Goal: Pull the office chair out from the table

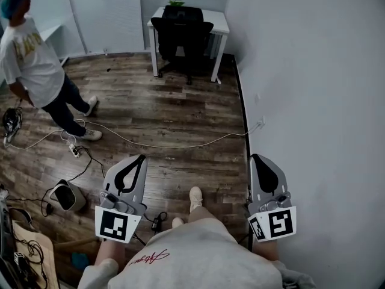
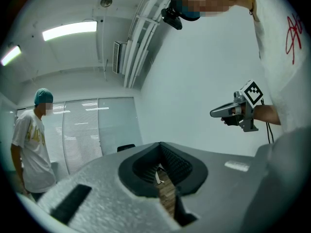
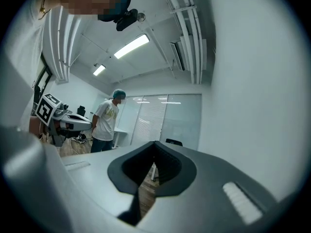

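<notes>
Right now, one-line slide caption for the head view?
Left gripper and right gripper, shut and empty, face the office chair tucked under the white table across the room.

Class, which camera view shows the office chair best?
The head view: almost the whole office chair shows, pushed in at the table. Both gripper views catch only the top of its backrest, far off.

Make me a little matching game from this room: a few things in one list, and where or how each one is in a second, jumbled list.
Things:
1. office chair
2. plant
3. white cable
4. left gripper

Places or states:
A. lying across the wooden floor
B. jaws shut, holding nothing
C. on top of the white table
D. tucked in at the table's front

Pairs: 1-D, 2-C, 3-A, 4-B.
</notes>
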`<state>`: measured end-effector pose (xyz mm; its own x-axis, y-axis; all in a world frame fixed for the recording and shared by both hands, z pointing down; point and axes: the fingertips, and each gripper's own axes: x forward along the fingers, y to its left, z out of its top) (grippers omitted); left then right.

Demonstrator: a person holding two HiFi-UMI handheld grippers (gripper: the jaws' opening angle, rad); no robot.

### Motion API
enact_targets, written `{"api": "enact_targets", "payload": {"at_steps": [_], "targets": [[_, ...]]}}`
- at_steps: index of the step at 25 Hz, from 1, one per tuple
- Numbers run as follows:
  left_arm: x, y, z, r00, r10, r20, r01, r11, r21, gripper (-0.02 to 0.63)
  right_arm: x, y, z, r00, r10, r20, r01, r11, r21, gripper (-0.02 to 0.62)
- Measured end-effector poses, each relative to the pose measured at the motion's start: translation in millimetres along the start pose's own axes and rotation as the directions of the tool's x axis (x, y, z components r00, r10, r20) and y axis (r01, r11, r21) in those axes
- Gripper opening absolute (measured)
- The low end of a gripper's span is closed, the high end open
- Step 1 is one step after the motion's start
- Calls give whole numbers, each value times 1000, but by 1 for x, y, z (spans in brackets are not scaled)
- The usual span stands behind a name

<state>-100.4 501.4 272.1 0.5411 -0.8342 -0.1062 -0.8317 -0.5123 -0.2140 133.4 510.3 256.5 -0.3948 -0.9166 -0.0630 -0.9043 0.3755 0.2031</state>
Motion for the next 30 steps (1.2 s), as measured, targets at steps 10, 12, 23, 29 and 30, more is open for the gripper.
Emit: {"api": "enact_targets", "payload": {"at_steps": [10, 12, 23, 29, 30], "targets": [[13, 25, -2, 999, 43, -3, -43, 999, 1, -5, 34, 0, 2, 1000, 17, 18, -17, 1000, -13, 3], [22, 28, -2, 999, 42, 1, -42, 999, 3, -5, 41, -7, 1, 1000, 14, 18, -14, 1000, -8, 3], [87, 46, -9, 1000, 9, 2, -9, 1000, 24, -5, 94, -45, -8, 1000, 2, 29, -3, 1000, 19, 3], [131, 67, -17, 1000, 22, -18, -22, 1000, 21, -5, 137, -70, -14, 999, 18, 47, -19, 999, 27, 3], [141, 70, -16, 1000, 23, -17, -22, 999, 28, -5, 145, -76, -13, 998, 24, 54, -26, 999, 33, 3]]}}
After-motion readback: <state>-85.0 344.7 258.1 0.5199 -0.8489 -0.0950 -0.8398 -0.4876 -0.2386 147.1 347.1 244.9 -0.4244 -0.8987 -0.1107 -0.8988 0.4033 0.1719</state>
